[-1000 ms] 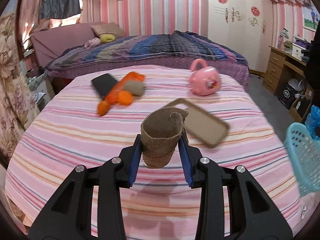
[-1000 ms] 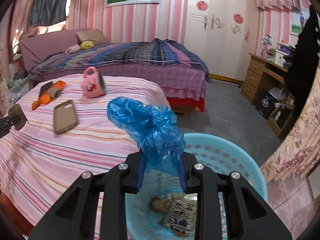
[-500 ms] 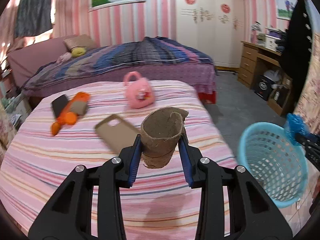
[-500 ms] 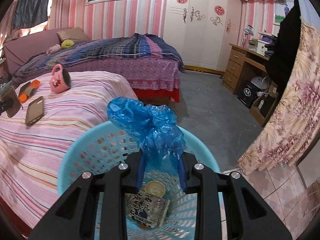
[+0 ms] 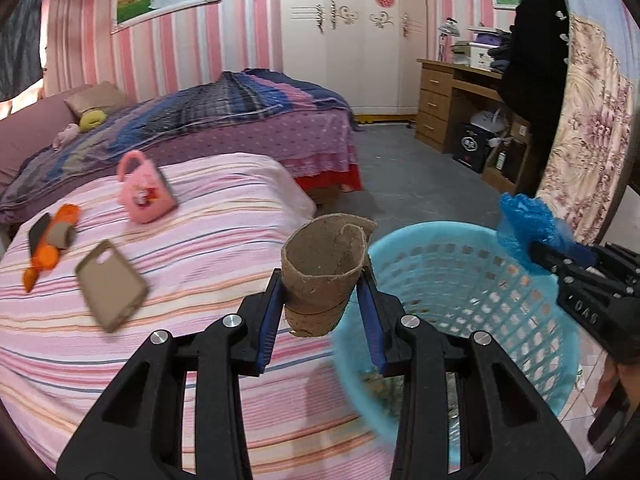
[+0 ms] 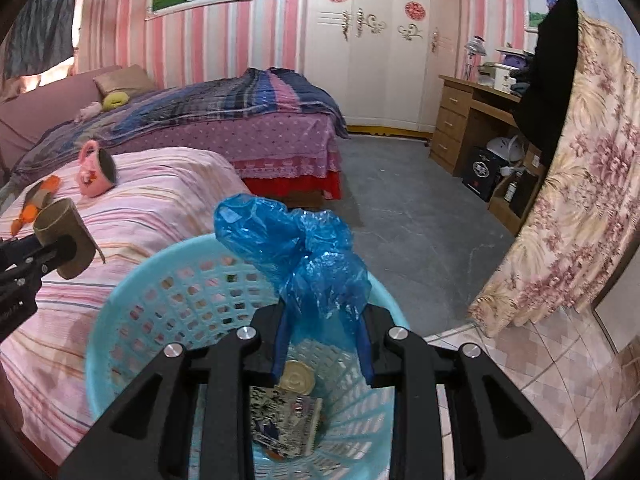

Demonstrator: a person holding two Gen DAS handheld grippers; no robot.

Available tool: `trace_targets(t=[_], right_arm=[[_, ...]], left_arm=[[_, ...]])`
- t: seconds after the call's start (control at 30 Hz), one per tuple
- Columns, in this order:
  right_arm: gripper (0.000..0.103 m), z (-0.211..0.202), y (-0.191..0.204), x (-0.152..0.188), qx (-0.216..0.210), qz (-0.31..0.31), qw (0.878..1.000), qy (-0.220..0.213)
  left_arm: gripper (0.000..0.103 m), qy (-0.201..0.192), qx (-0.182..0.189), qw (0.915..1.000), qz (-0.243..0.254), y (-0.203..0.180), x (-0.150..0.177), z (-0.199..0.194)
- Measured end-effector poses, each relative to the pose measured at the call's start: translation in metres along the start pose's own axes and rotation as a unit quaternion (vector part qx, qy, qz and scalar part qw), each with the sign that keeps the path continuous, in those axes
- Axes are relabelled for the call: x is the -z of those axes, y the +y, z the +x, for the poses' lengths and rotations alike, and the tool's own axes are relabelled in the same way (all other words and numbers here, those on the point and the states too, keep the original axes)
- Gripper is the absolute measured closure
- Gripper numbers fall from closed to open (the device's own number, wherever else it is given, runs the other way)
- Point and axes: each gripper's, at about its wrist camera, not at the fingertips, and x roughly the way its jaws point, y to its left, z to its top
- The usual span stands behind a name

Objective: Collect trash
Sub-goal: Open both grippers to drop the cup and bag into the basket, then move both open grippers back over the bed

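Note:
My left gripper [image 5: 320,300] is shut on a brown cardboard tube [image 5: 322,274], held upright at the near-left rim of the light blue basket [image 5: 460,276]. The tube [image 6: 66,240] and the left gripper [image 6: 52,254] also show at the left edge of the right wrist view. My right gripper [image 6: 322,336] is shut on a crumpled blue plastic bag [image 6: 304,260], hanging over the basket [image 6: 168,292]. Inside the basket lie a printed packet [image 6: 286,420] and a round lid [image 6: 297,377]. In the left wrist view the right gripper [image 5: 548,258] holds the bag [image 5: 528,224] above the basket's far-right rim.
On the pink striped bed [image 5: 120,340] lie a tan phone case [image 5: 110,286], a pink toy mug [image 5: 144,194], and an orange net bag [image 5: 48,246] beside a dark flat object. A second bed, a wooden desk [image 5: 452,104] and a floral curtain [image 6: 580,208] ring the grey floor.
The left gripper swung right with the tube, from over the bed to the basket's rim. The right gripper came further over the basket with the blue bag, moving less lately.

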Motion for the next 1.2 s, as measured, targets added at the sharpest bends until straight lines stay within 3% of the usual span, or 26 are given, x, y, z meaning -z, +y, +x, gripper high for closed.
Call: trace_targets(t=[0.2,0.23,0.27,0.33,0.37,0.57,0.8,0.87,0.93,1.2], right_arm=[[0.075,0.003,-0.011,0.000,0.007,0.014,1.000,0.001],[0.075,0.002,-0.013,0.000,0.008,0.016,1.000,0.000],[0.075,0.002,-0.014,0.001,0.008,0.017,1.000,-0.001],[0.075,0.001,-0.017,0.002,0.006,0.024,1.000,-0.002],[0.075,0.001,-0.019,0.003,0.006,0.025,1.000,-0.002],[0.075,0.002,-0.018,0.003,0.003,0.022,1.000,-0.004],[0.074,0.002,-0.008,0.003,0.001,0.009,1.000,-0.001],[0.067,0.005,-0.004,0.003,0.014,0.000,1.000,0.005],[0.035,0.007,0.000,0.002,0.019,0.003,1.000,0.007],[0.017,0.012,0.012,-0.004,0.033,0.007,0.999,0.015]], left_arm=[[0.065,0.000,0.014,0.9999,0.009,-0.025,-0.002,0.012],[0.059,0.000,0.014,0.9999,0.009,-0.026,-0.002,0.013],[0.044,0.002,0.014,0.9998,0.010,-0.026,-0.003,0.015],[0.025,-0.002,0.015,0.9998,0.010,-0.025,-0.002,0.014],[0.021,-0.007,0.011,0.9999,0.012,-0.024,-0.001,0.014],[0.012,-0.013,-0.012,0.9998,-0.001,0.002,-0.001,0.010],[0.008,-0.017,-0.040,0.9987,-0.025,0.042,0.001,0.003],[0.008,-0.016,-0.048,0.9983,-0.031,0.053,0.001,0.001],[0.008,-0.015,-0.052,0.9979,-0.035,0.062,0.002,0.000],[0.007,-0.015,-0.076,0.9958,-0.050,0.101,0.005,-0.006]])
